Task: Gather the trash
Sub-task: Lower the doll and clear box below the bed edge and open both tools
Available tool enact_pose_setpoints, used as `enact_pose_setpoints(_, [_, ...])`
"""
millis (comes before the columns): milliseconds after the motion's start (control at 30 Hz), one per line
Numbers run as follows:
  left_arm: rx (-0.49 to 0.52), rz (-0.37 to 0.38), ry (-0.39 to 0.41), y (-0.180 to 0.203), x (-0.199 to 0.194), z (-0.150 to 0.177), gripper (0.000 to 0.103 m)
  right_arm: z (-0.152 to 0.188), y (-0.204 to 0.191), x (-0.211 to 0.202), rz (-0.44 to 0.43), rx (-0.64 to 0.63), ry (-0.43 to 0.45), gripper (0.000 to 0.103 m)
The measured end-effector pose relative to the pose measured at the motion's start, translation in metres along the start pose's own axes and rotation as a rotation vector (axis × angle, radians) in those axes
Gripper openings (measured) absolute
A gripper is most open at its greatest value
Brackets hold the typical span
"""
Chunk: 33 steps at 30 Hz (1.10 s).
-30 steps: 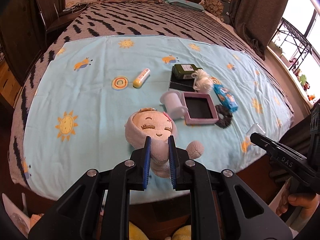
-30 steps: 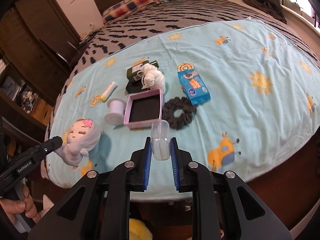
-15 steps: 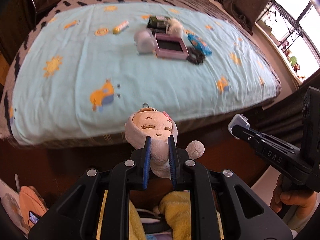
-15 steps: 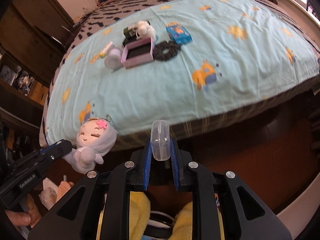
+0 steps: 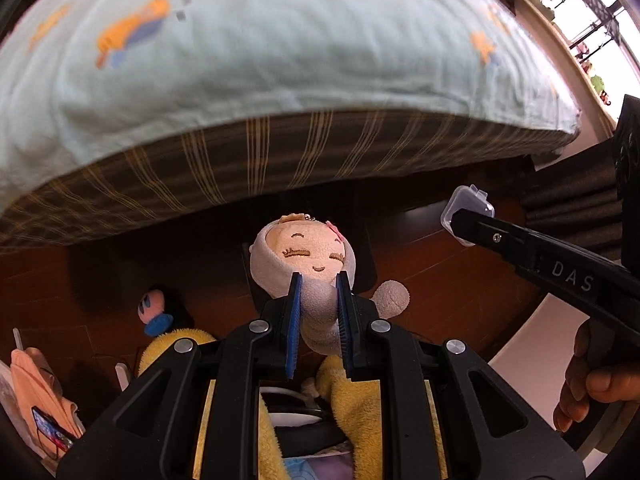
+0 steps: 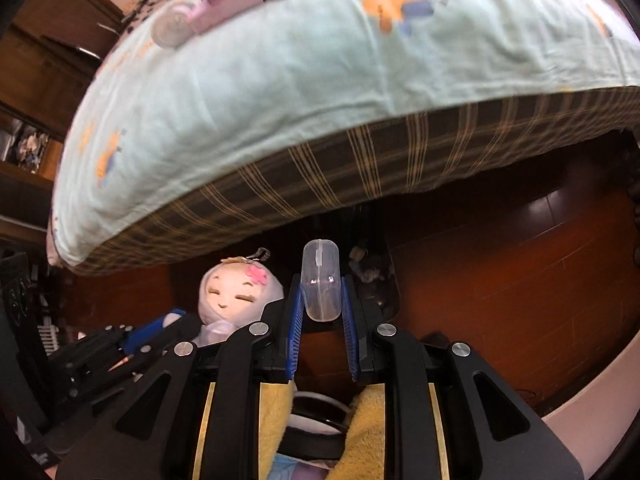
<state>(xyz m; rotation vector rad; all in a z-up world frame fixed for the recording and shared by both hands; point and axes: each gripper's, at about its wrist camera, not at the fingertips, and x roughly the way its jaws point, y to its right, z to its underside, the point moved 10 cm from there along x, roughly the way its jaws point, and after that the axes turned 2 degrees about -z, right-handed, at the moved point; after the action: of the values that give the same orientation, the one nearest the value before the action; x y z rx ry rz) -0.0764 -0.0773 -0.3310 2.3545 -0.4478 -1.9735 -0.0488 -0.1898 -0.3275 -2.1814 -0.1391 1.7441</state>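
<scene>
The bed (image 5: 280,80), under a pale blue printed sheet, fills the upper view. Below its edge, over the wooden floor (image 6: 500,280), the left hand-held gripper (image 5: 318,288) clamps a plush doll (image 5: 304,248). Just beside the doll, the right hand-held gripper (image 6: 320,292) pinches a small clear plastic case (image 6: 321,280).

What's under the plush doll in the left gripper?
Below the plush doll in the left gripper: yellow plush and a dark rounded object. The gripper body hides the rest.

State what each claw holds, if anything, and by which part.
Left claw: the plush doll, pinched at the neck, just under the head. Right claw: the clear plastic case, clamped across its lower half.
</scene>
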Motion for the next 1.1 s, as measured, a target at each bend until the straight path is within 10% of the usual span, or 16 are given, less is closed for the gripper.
enact_pose_setpoints(500, [-0.029,-0.01,-0.051,-0.025,0.058,-0.014,0.017,-0.009,0.009,0.056,-0.02,0.021,-0.056,0.022])
enact_pose_setpoints(1100, [-0.074,-0.054,0.024,-0.032,0.004,-0.041,0.044,-0.043,0.002,-0.008,-0.011,0.071,0.059,0.03])
